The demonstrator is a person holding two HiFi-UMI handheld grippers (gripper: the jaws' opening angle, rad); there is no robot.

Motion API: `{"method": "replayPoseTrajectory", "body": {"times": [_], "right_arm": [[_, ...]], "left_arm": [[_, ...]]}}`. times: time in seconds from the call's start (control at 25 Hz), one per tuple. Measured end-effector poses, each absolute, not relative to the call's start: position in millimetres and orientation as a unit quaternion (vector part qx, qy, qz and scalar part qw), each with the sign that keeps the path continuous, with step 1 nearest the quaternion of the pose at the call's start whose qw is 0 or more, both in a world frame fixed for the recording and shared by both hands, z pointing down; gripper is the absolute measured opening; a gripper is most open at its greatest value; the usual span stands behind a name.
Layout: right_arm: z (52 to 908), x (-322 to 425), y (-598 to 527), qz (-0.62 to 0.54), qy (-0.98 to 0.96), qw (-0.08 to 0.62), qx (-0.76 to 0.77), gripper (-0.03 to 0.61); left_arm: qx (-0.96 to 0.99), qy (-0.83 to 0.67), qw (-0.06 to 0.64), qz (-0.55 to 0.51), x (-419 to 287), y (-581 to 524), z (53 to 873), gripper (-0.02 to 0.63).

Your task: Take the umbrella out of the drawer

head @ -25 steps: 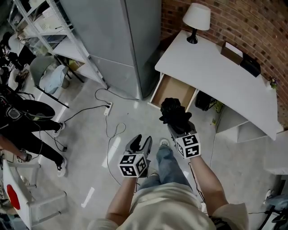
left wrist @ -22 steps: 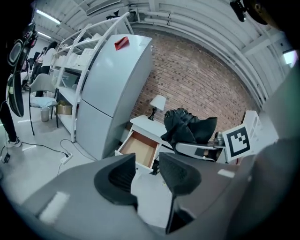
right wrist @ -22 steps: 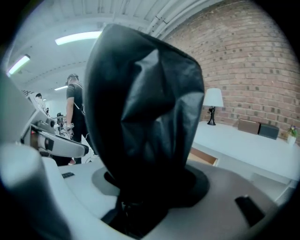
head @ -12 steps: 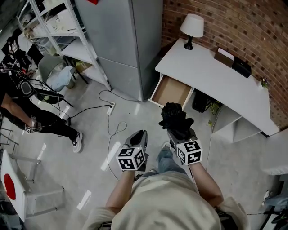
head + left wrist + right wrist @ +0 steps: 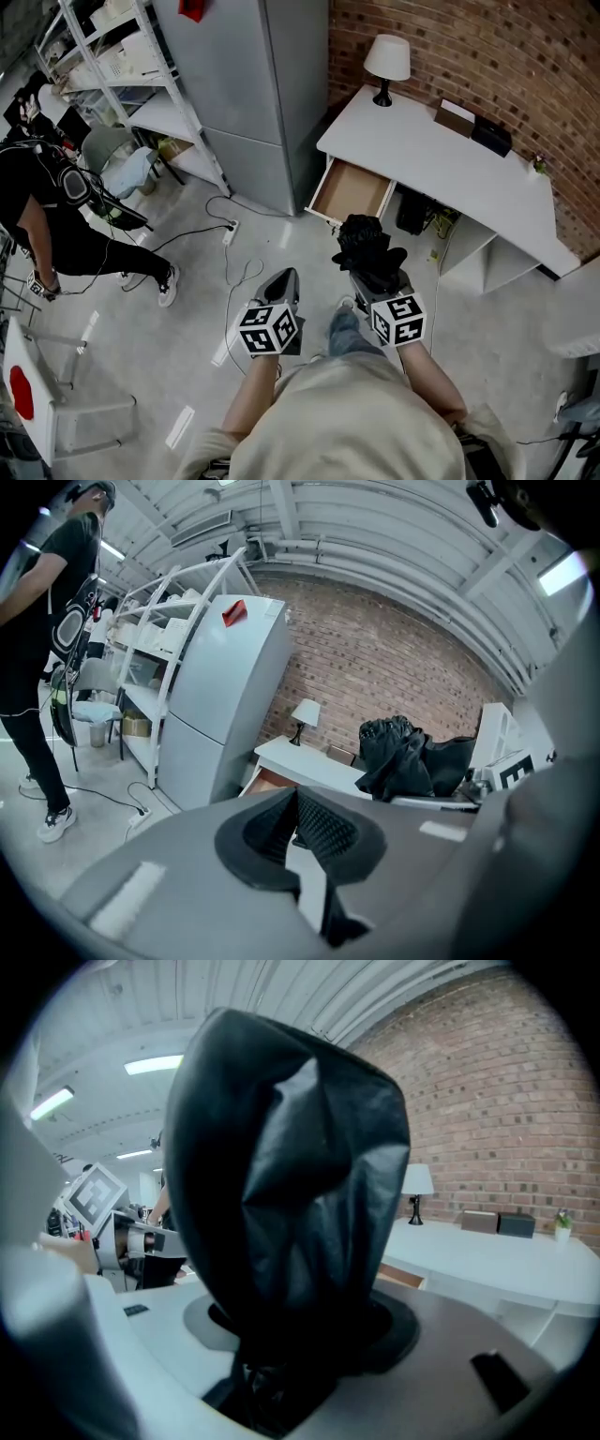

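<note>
- Tall grey cabinet (image 5: pixel 267 94) stands against the brick wall, just left of the desk. Not in the path.
- White desk (image 5: pixel 450 164) runs along the wall. Open floor in front of it, where the person stands.
- Metal shelf rack (image 5: pixel 122 75) at far left, with a bystander (image 5: pixel 52 220) beside it. Both well apart from the work.
- Drawer (image 5: pixel 352 190) is pulled out from the desk's left end. What shows of its wooden bottom is bare.
- Umbrella (image 5: pixel 367 246): black, folded, out of the drawer and held in the air over the floor in front of it.
  - Handling, my guess: light, with a stiff core inside. The cloth is loose and bunched, soft and probably slick, so a grip on cloth alone could slide.
  - Best taken low on the firm shaft or handle end, as it seems to be now.
- Right gripper (image 5: pixel 380 274): jaws about half apart, clamped on the umbrella's lower end. The cloth billows above them and fills that gripper's view.
- Left gripper (image 5: pixel 284 281): jaws have just been closing and now meet, with nothing between them. It hangs beside the umbrella, not touching it.
- Lamp (image 5: pixel 386 61) and two small boxes (image 5: pixel 473 127) sit on the desk, clear of the drawer.
- Power cable (image 5: pixel 232 272) trails across the floor left of the feet. A possible trip point.
</note>
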State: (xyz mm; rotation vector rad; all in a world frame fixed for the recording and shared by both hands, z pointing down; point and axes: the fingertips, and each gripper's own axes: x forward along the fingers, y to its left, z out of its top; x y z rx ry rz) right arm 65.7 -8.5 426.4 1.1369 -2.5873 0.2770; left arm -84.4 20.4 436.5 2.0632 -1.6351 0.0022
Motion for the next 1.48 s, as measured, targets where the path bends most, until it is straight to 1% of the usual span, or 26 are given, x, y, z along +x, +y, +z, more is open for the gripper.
{"method": "replayPoseTrajectory", "body": {"times": [0.52, 0.96, 1.48], "right_arm": [[420.7, 77.3, -1.1, 0.106, -0.897, 0.124, 0.412, 0.244], [418.9, 83.1, 1.0, 0.093, -0.897, 0.136, 0.409, 0.242], [415.0, 87.3, -3.8, 0.091, -0.895, 0.126, 0.418, 0.242]], "left_arm": [[0.766, -0.588, 0.261, 0.002, -74.1, 35.2, 438.1, 0.011], [0.769, -0.582, 0.262, 0.005, -69.1, 35.8, 440.9, 0.011], [0.778, -0.574, 0.255, 0.012, -64.3, 33.3, 441.6, 0.011]]}}
